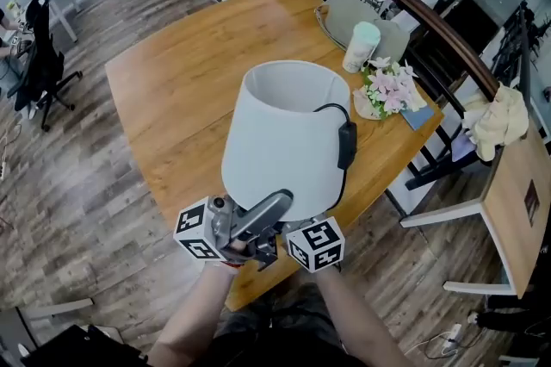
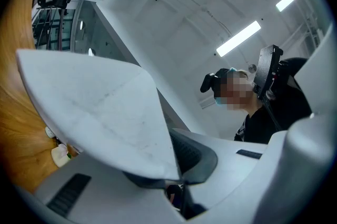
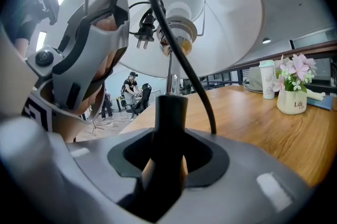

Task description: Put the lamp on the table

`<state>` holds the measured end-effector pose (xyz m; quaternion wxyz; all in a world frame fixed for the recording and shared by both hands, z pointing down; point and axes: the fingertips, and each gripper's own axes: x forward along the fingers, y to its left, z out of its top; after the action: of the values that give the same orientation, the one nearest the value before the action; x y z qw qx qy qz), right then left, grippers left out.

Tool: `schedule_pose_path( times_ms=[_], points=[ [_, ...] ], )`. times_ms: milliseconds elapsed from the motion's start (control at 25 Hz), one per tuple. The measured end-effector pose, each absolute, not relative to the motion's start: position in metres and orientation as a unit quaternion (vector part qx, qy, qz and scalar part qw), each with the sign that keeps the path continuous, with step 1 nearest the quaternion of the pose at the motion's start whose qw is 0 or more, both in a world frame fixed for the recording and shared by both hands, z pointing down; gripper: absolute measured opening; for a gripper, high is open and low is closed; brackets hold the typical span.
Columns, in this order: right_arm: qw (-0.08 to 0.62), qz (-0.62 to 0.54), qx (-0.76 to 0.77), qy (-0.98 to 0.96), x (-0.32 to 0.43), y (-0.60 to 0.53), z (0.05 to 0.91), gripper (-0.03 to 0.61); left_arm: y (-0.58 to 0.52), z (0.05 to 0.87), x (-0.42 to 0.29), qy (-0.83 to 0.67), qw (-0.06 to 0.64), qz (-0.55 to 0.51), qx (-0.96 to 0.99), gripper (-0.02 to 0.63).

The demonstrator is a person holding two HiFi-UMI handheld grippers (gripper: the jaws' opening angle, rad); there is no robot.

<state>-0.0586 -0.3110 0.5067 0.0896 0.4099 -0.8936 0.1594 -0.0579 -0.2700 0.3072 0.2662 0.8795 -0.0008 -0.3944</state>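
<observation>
In the head view the lamp's white shade hangs over the near edge of the wooden table. Its black cord and switch run down the shade's right side. My left gripper is shut on the shade's lower rim; in the left gripper view that rim runs into my left gripper's dark pads. My right gripper is shut on the lamp's black stem, under the shade and socket. The plug dangles inside the shade. The lamp's base is hidden.
A vase of pink flowers, a white cup and a grey mat sit at the table's far right. A curved railing runs behind. A side table with a cloth stands right; office chairs left.
</observation>
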Motion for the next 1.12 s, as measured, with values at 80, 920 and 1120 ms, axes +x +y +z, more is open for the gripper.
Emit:
schedule_pose_path(
  times_ms=[80,920,1120],
  points=[
    [0.095,0.157,0.413,-0.892,-0.058,-0.319,0.509,0.166,-0.276,0.309,-0.058,0.002,0.267,-0.394,0.879,0.006],
    [0.104,0.128,0.39,-0.906,-0.067,-0.372,0.516,0.169,-0.327,0.32,-0.07,-0.02,0.26,-0.419,0.87,0.005],
    [0.109,0.113,0.394,-0.905,-0.069,-0.37,0.516,0.173,-0.319,0.32,-0.07,-0.009,0.254,-0.414,0.874,0.005]
  ],
)
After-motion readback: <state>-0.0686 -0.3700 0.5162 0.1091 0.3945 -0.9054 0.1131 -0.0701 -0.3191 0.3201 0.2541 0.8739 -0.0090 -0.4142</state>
